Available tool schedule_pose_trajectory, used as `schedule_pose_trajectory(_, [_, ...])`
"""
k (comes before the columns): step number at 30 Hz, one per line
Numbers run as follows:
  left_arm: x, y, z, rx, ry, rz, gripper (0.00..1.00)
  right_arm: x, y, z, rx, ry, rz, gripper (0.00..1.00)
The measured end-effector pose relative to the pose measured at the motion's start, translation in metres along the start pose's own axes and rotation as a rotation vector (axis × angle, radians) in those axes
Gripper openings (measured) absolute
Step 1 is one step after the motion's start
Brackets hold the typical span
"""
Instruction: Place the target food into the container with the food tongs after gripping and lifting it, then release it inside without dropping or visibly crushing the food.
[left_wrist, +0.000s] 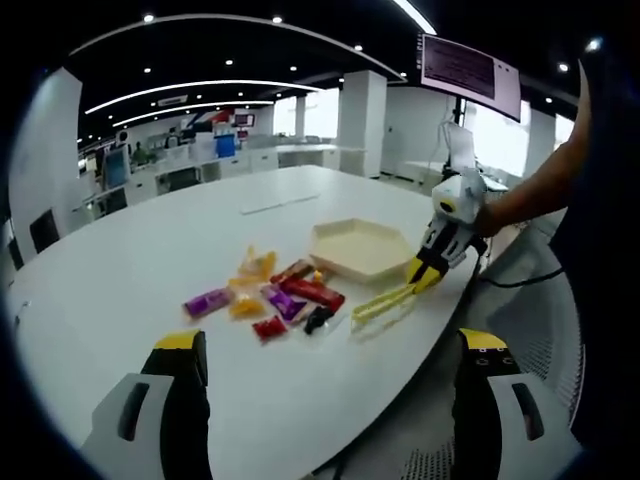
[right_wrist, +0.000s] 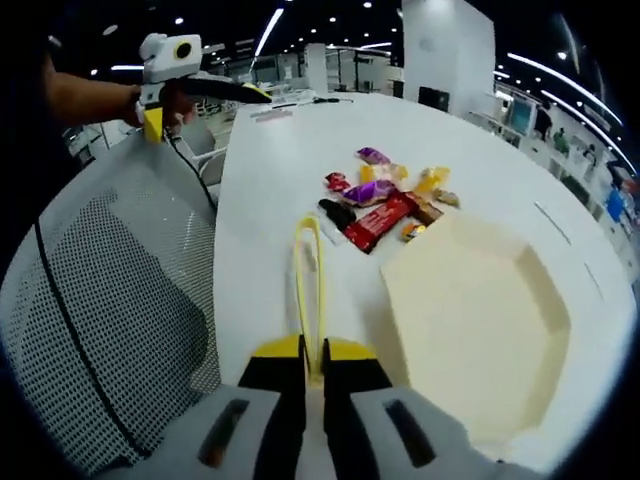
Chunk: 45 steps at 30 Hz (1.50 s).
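A pile of wrapped snacks (left_wrist: 280, 297) (right_wrist: 385, 195) lies on the white table (left_wrist: 150, 260), among them a long red bar (left_wrist: 312, 291) (right_wrist: 380, 221), purple packs and yellow packs. A cream hexagonal tray (left_wrist: 360, 248) (right_wrist: 480, 320) sits empty beside them. My right gripper (left_wrist: 422, 274) (right_wrist: 312, 372) is shut on the handle end of the yellow food tongs (left_wrist: 385, 300) (right_wrist: 309, 265). The tong tips rest near the table, short of a black snack (right_wrist: 337, 212). My left gripper (left_wrist: 332, 345) (right_wrist: 200, 105) is held wide open off the table's edge, with nothing in it.
A grey mesh chair (right_wrist: 110, 300) (left_wrist: 540, 330) stands at the table's near edge. A person's arm (left_wrist: 530, 200) reaches in holding the right gripper. Desks, pillars and a hanging screen (left_wrist: 470, 72) fill the office beyond the table.
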<state>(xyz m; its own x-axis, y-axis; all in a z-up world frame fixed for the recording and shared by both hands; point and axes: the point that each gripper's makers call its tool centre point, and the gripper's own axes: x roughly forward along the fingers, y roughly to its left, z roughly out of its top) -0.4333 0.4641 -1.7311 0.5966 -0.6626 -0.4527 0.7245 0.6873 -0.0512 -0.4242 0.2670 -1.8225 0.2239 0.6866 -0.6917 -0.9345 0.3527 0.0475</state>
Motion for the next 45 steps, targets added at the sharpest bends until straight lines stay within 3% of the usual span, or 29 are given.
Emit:
schedule_pose_trajectory(13, [0.003,-0.002,0.021,0.026,-0.015,-0.064,0.95,-0.046,0.002,0.067,-0.066,-0.092,0.035,0.04])
schedule_pose_trajectory(17, [0.005,-0.006,0.037,0.001,-0.054,-0.099,0.94,-0.059,0.007,0.090,-0.068,-0.130,0.067,0.04])
schedule_pose_trajectory(22, [0.006,-0.016,0.065,-0.017,-0.114,-0.171,0.86,-0.074,0.013,0.116,-0.083,-0.178,0.095,0.04])
schedule_pose_trajectory(30, [0.008,-0.036,0.094,-0.040,-0.143,-0.334,0.69,-0.095,0.036,0.166,-0.086,-0.286,0.183,0.04])
schedule_pose_trajectory(36, [0.004,-0.054,0.126,-0.071,-0.210,-0.437,0.61,-0.098,0.043,0.187,-0.079,-0.327,0.225,0.04])
schedule_pose_trajectory(45, [0.005,-0.071,0.147,-0.077,-0.234,-0.517,0.46,-0.092,0.064,0.202,-0.071,-0.361,0.303,0.04])
